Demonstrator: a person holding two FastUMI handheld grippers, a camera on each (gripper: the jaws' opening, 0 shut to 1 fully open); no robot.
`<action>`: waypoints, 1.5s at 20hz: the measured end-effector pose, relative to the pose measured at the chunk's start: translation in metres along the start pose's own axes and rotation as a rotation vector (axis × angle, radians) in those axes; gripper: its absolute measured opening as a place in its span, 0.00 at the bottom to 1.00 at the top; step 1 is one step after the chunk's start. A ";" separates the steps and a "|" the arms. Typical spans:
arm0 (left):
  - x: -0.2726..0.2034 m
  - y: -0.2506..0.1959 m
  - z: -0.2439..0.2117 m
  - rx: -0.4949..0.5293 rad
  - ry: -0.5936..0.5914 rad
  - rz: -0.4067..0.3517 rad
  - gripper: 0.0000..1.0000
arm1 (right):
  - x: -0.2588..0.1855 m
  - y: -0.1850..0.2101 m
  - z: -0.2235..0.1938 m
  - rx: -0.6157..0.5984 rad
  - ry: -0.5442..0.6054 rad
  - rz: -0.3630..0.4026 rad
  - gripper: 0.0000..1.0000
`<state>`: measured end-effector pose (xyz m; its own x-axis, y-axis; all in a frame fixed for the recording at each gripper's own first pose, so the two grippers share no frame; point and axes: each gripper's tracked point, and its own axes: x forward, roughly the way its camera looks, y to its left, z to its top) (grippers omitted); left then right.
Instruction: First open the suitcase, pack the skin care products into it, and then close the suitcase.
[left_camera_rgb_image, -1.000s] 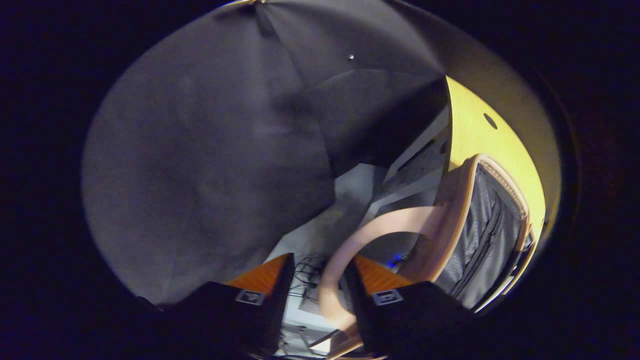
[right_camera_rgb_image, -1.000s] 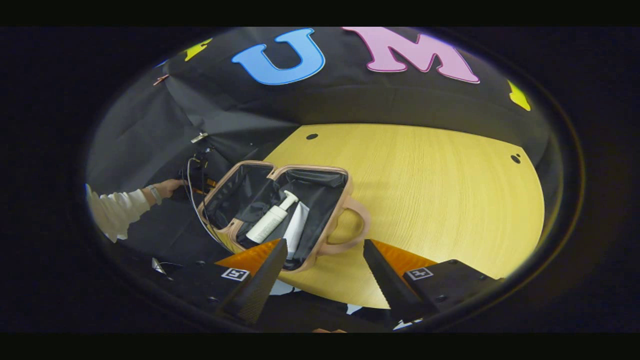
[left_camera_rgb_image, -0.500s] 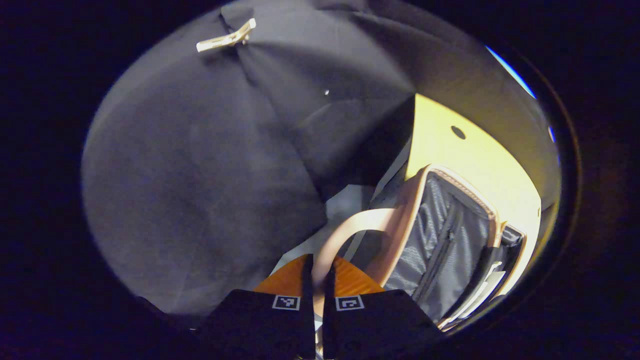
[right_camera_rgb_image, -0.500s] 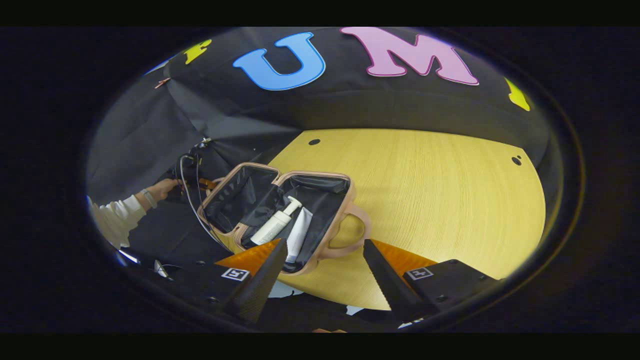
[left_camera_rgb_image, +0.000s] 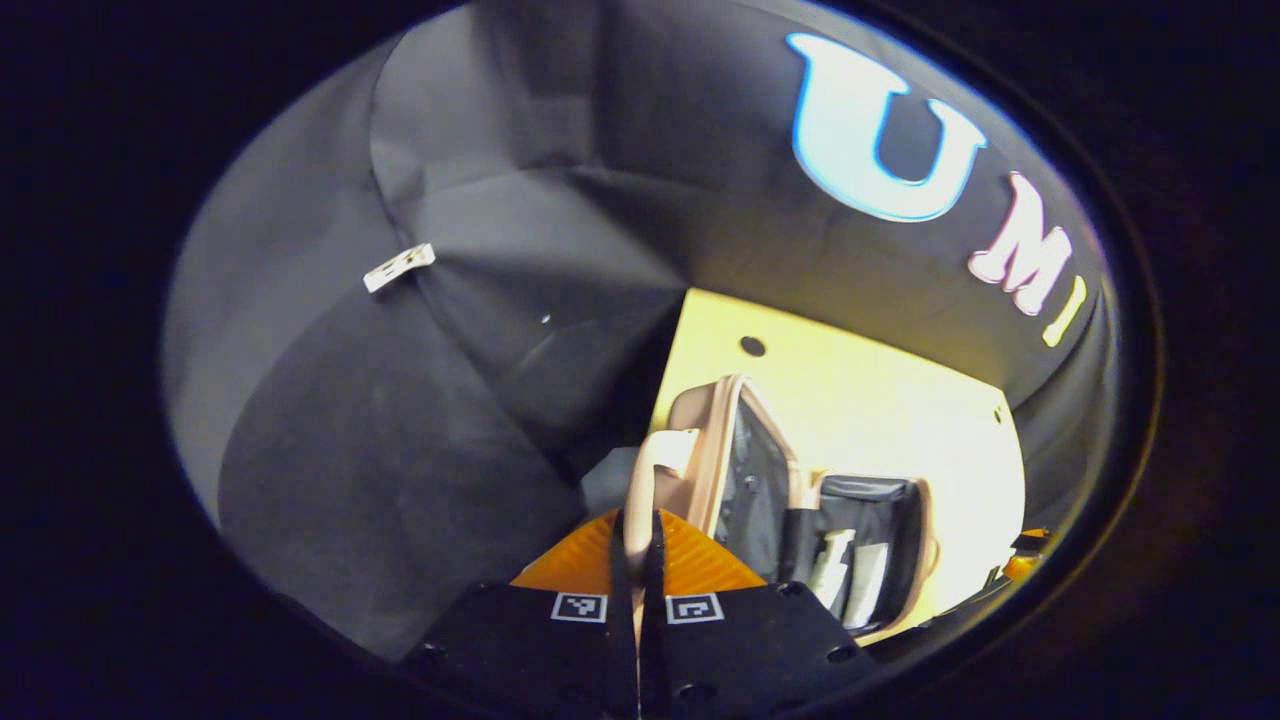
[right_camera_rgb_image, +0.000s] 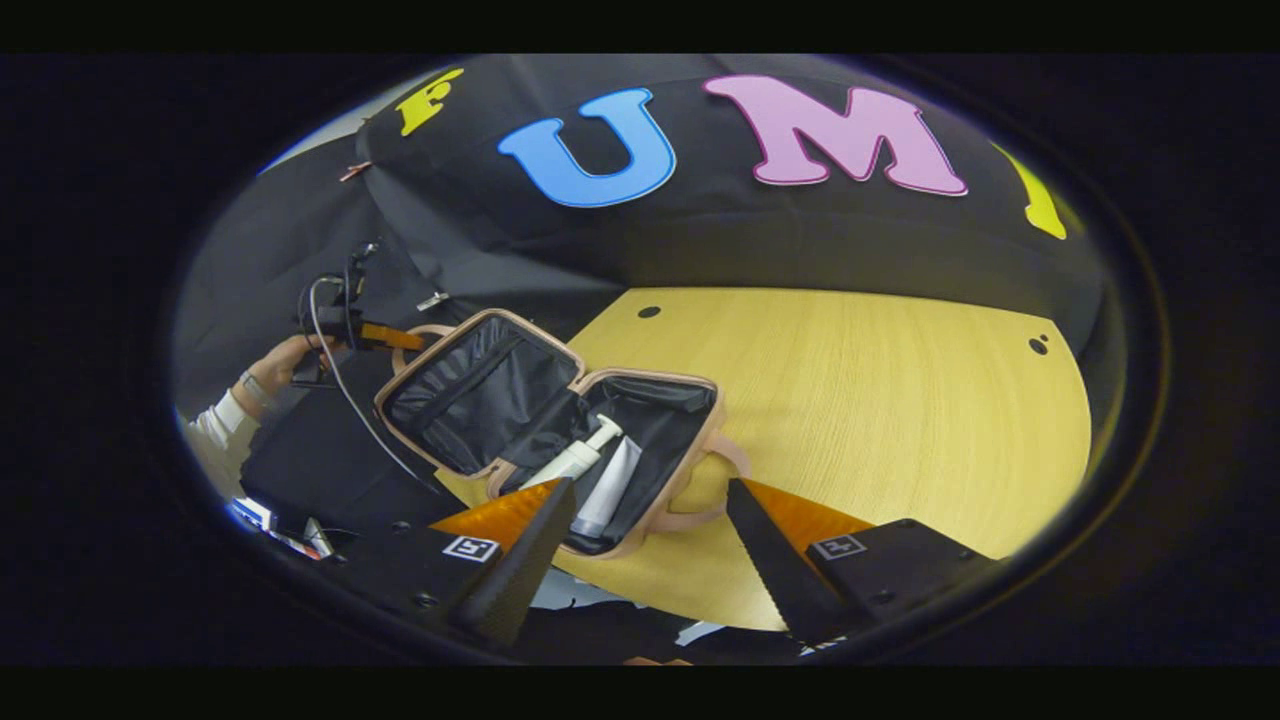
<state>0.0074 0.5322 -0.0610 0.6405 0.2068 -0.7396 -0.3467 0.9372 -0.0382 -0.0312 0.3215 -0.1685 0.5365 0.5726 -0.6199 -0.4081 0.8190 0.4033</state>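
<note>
Your left gripper (left_camera_rgb_image: 636, 545) is pinching the lid handle (left_camera_rgb_image: 648, 470); your right gripper (right_camera_rgb_image: 650, 540) is hanging spread above the suitcase (right_camera_rgb_image: 560, 430). The lid looks light and stiff, so you're gripping where it should swing easily.

Pink suitcase (right_camera_rgb_image: 640, 455) open near table's left front edge, black lining inside. Lid half (right_camera_rgb_image: 478, 392) raised, tilted up on left; base half flat on wood. Lid's handle (left_camera_rgb_image: 648, 470) pink, curved. Base's handle (right_camera_rgb_image: 722, 480) on right side. Inside base: white pump bottle (right_camera_rgb_image: 575, 458) and white tube (right_camera_rgb_image: 610, 485), lying side by side, touching.
</note>
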 end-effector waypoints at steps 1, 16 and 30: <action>-0.010 -0.020 0.005 0.008 -0.017 -0.028 0.07 | -0.004 -0.001 0.000 -0.001 -0.008 0.002 0.96; -0.017 -0.372 -0.090 0.160 0.100 -0.679 0.07 | -0.055 -0.046 0.012 0.061 -0.145 -0.097 0.97; 0.096 -0.444 -0.244 0.370 0.317 -0.437 0.14 | -0.138 -0.115 -0.022 0.195 -0.242 -0.310 0.96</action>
<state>0.0560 0.0671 -0.2792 0.4162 -0.2551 -0.8728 0.1949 0.9626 -0.1884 -0.0746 0.1472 -0.1443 0.7784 0.2719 -0.5658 -0.0659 0.9317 0.3571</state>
